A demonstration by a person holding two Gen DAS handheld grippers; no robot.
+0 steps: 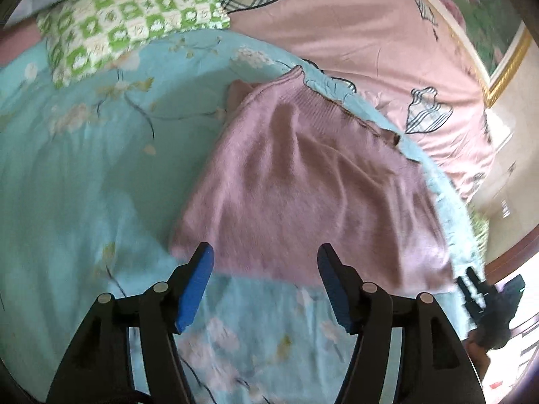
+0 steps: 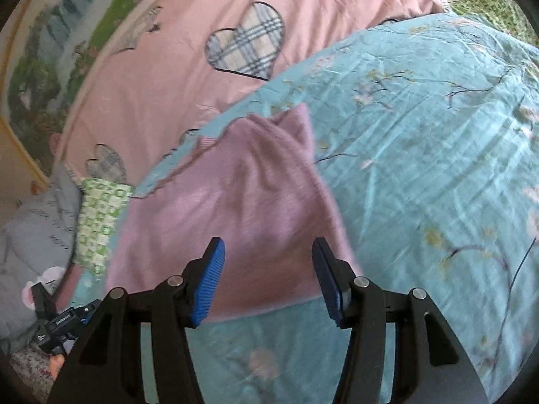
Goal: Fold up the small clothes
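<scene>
Reaching for the near hem of the mauve sweater (image 1: 303,181) on the bed's blue quilt (image 1: 84,185). Left hand-held gripper (image 1: 266,282) and right hand-held gripper (image 2: 267,279) both parted, empty, just short of the hem. Next, probably: pinch both hem corners, fold toward the collar.

Each view is taken from a fisheye camera mounted behind a gripper's two fingers, looking forward and downward along them onto a bed. In the left wrist view, the left gripper (image 1: 266,286) is framed at 6 o'clock, and the pink knitted garment (image 1: 303,185) is seen close ahead, toward 12 o'clock. In the right wrist view, the right gripper (image 2: 267,281) is likewise framed at 6 o'clock, the garment being seen from its opposite side. The garment, the turquoise floral cover (image 1: 84,185) and the pink sheet (image 1: 353,33) are shared by both views. The right gripper is caught at 4 o'clock in the left view; the left gripper at 8 o'clock in the right view
</scene>
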